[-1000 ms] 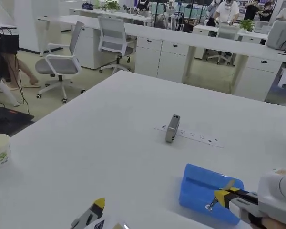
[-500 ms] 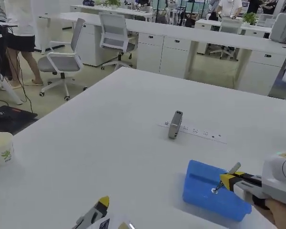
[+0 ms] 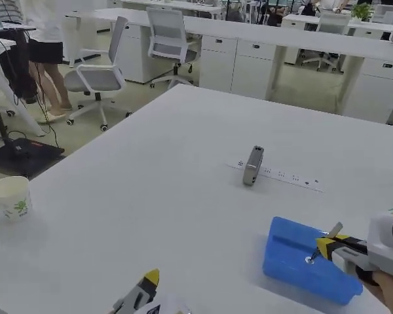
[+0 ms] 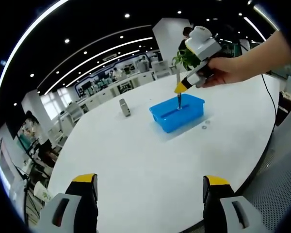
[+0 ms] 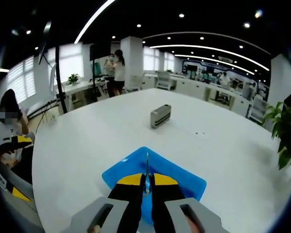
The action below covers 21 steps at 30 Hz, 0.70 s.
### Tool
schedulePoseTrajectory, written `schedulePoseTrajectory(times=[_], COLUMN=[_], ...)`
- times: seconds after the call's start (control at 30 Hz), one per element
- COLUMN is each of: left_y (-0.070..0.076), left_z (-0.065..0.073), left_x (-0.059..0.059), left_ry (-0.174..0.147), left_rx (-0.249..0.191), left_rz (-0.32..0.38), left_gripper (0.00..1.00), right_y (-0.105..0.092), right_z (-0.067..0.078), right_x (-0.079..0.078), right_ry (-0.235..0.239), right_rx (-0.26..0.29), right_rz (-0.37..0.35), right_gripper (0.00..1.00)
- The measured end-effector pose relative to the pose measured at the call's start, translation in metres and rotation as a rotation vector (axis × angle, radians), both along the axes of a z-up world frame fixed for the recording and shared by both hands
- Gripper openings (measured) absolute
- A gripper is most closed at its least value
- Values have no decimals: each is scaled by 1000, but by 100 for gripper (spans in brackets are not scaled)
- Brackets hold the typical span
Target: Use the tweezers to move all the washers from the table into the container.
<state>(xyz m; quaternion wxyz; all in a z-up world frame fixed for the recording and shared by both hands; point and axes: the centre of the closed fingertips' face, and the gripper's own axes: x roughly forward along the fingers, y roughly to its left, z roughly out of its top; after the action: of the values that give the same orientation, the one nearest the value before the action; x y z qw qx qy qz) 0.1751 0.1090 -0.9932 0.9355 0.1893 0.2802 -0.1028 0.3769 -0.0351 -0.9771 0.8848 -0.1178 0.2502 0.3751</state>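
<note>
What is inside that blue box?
The tips of the tweezers, held in the right gripper, dip into the blue container. Whether anything lies inside cannot be told: the gripper covers part.

White table point(image 3: 150, 183), seen from above. Lower right: blue container point(image 3: 293, 260), with right claw point(image 3: 324, 247) clamped on tweezers point(image 3: 333, 231), tips over container. Bottom edge: left claw point(image 3: 149, 285). Centre: grey box point(image 3: 253, 165). Far left: paper cup point(image 3: 12, 197).

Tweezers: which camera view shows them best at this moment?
The left gripper view: the tweezers appear side-on, held by the right gripper, tips down in the blue container. The head view shows them short, partly hidden by the fingers. The right gripper view sees them end-on, a thin sliver.
</note>
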Motion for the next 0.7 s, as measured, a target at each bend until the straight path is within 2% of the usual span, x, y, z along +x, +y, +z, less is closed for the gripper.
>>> schedulePoseTrajectory(times=[0.2,0.27,0.7], left_y=[0,1,2], left_z=[-2,-1,-4], left_x=[0,0,-1], left_ry=[9,3,15], left_rx=[5,4,10], left_rz=[-2,1,3], left_gripper=[91,91,91], right_y=[1,1,0], right_z=[-13,-18,-35], right_x=[1,2,5], right_ry=[9,14,47], right_rx=[-29,-38,-46], right_rz=[5,5,-1], right_gripper=[2,2,2])
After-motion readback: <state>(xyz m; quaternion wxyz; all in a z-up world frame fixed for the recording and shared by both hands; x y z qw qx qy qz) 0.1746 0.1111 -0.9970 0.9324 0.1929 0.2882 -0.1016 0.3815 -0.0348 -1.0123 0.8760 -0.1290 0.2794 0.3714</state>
